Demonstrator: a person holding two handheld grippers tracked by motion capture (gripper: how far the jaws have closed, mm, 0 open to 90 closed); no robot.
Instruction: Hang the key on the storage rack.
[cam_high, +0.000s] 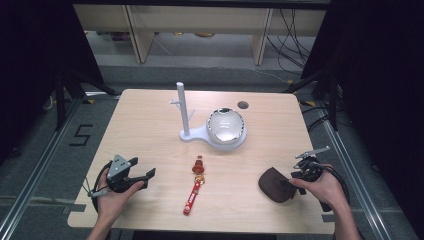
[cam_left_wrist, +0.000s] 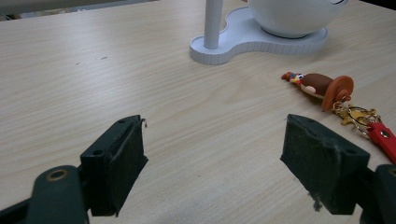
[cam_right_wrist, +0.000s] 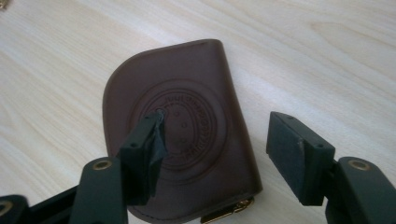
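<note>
Brown leather pouch (cam_right_wrist: 182, 135) with a round embossed seal on its face and a gold zip at one edge lies flat on the pale wooden table (cam_high: 150, 130), near the front right corner. The right gripper (cam_right_wrist: 224, 154) hangs just over it with jaws spread wide; one jaw sits above the seal, the other beyond the pouch's edge over bare wood, and neither is closed on it. In the high view the right hand (cam_high: 327, 187) holds that gripper just beside the pouch.

The left gripper (cam_left_wrist: 215, 158) rests low over the table at the front left, jaws wide apart with nothing between them. A red strap keychain with a small brown bird figure (cam_left_wrist: 322, 86) lies mid-table, to one side of that gripper's jaws. Farther back stands a white stand with an upright post (cam_high: 186, 117), a glossy white bowl (cam_high: 226, 125) sitting on its base
</note>
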